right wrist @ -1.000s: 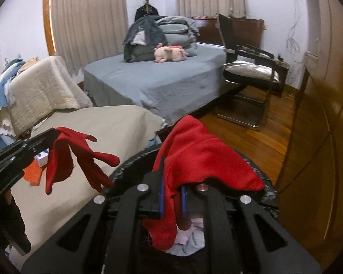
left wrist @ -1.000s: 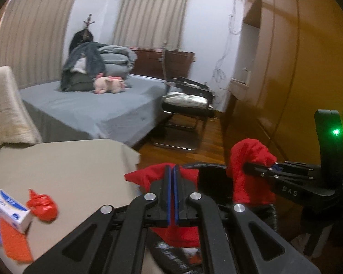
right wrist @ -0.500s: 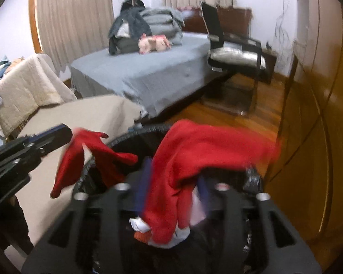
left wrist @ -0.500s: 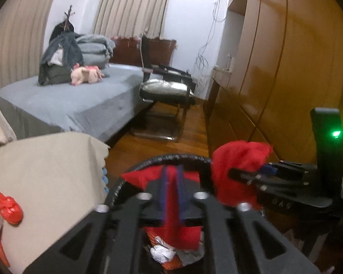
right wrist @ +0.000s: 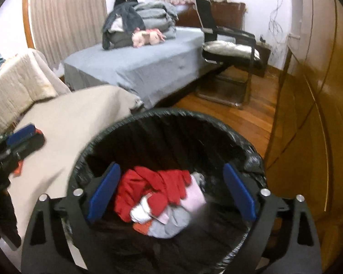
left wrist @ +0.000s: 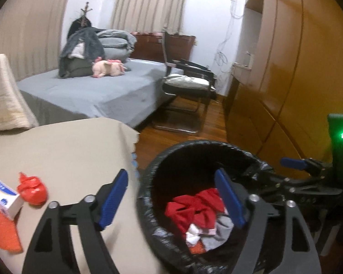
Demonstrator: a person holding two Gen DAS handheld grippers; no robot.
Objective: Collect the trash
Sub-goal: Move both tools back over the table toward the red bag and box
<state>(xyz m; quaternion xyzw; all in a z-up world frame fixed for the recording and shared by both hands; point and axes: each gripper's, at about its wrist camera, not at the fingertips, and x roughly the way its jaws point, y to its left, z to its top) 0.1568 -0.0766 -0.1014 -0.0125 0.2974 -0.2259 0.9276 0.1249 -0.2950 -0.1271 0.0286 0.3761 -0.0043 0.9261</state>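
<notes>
Now both tongs opening, empty, over bin rim (right wrist: 162, 114).

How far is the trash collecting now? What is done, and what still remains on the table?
Done: the red gloves lie in the black-lined bin. In hand: nothing; the left gripper and right gripper are opening, empty. Left on the table: a red wrapper, a small white box and an orange piece.
</notes>
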